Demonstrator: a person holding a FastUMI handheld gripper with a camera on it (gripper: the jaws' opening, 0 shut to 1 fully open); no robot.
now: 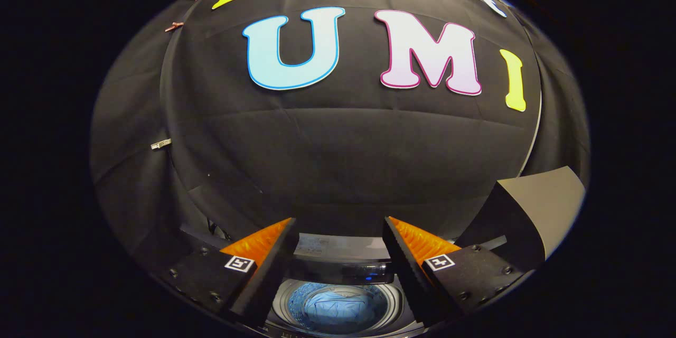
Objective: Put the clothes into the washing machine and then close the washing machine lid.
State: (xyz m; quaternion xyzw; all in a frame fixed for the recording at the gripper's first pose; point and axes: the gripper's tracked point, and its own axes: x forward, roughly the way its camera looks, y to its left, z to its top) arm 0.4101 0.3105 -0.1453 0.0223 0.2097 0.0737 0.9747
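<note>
Claw [340,237] spread wide and holding nothing above the washing machine [338,274], blue clothes [338,309] inside its drum.

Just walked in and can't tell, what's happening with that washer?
A person's handheld gripper hovers above the open washer, its fingers spread and holding nothing. Blue clothes already lie in the drum, between the fingers. The lid stands raised off to the right, not yet closed.

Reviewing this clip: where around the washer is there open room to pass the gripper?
The gripper is open, holding nothing. Below the gap between its fingers, the washing machine drum mouth is open, with blue clothes low inside. Ahead is bare booth wall. It is tighter beside the tan panel past one finger.
</note>
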